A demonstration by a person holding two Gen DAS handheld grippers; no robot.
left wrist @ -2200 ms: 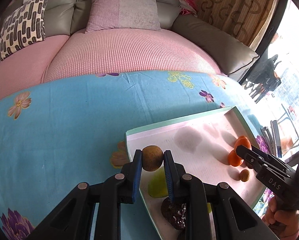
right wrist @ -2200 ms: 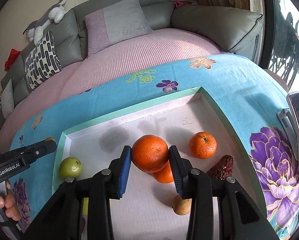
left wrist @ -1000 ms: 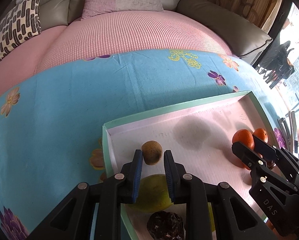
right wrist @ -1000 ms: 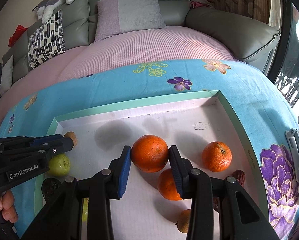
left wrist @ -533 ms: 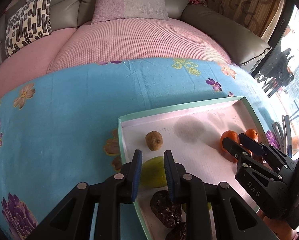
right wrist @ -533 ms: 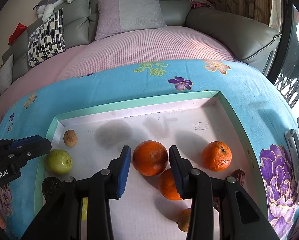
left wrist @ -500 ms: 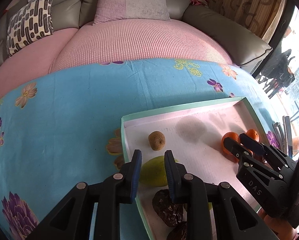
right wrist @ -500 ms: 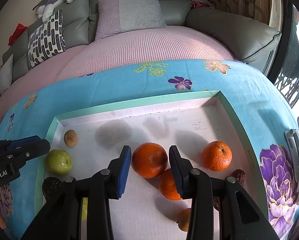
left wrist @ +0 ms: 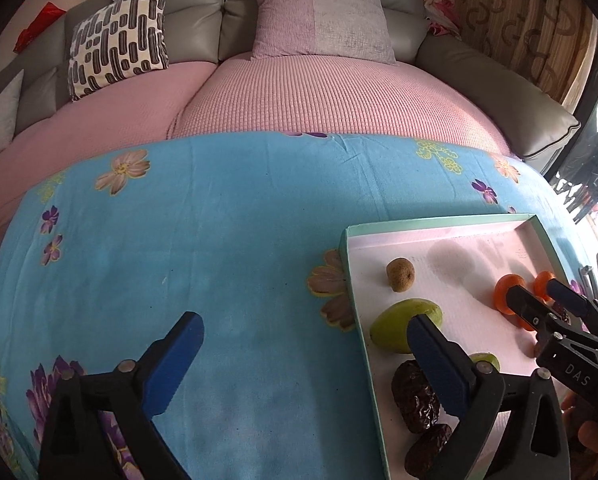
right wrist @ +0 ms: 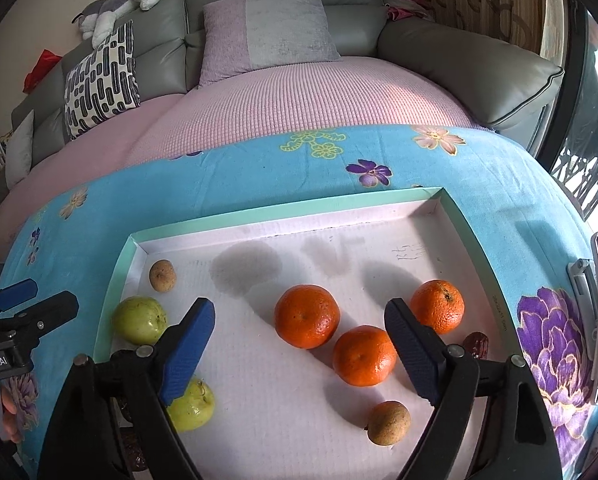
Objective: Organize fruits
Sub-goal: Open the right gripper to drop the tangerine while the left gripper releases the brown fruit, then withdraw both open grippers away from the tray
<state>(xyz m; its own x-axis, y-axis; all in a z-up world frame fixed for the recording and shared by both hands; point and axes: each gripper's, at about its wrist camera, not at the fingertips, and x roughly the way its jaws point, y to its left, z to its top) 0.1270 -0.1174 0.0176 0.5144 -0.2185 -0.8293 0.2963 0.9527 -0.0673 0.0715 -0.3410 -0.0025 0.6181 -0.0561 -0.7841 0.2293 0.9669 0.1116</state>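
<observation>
Both claws hang empty w/ jaws spread wide: left claw (left wrist: 305, 344) sits over the blue floral cloth-covered counter (left wrist: 219, 248) w/ one finger just reaching over the tray's near-left edge, right claw (right wrist: 299, 330) hovers above the mint-rimmed shallow cardboard tray (right wrist: 259, 212). Looks like a between-picks step, fruit already sorted by kind inside the tray. Three round oranges (right wrist: 307, 322) cluster at centre-right, two touching or nearly so, the third just beside the right finger. Two green apple-like fruits (right wrist: 139, 324) sit at the left wall; small brown round fruit (right wrist: 162, 275) in the far-left corner, another brown one (right wrist: 389, 423) near the front, well apart from its twin. Wrinkled dark red dates (left wrist: 413, 396) lie at the front-left; one more date (right wrist: 477, 344) at the right wall. Next move, prob.: pick a stray, e.g. the front brown fruit or the lone date, and take it to its group; needs the claw lowered astride it w/o nudging the oranges, which would roll easily. No fruit visible on the cloth outside the tray. Room: grey leather sofa (right wrist: 459, 52) w/ pink quilted cover, lilac cushion (left wrist: 323, 20), black-and-white patterned cushion (left wrist: 119, 36), plush toy on the backrest, patterned curtain and bright window at right. A phone-like device lies on the cloth's right edge.
</observation>
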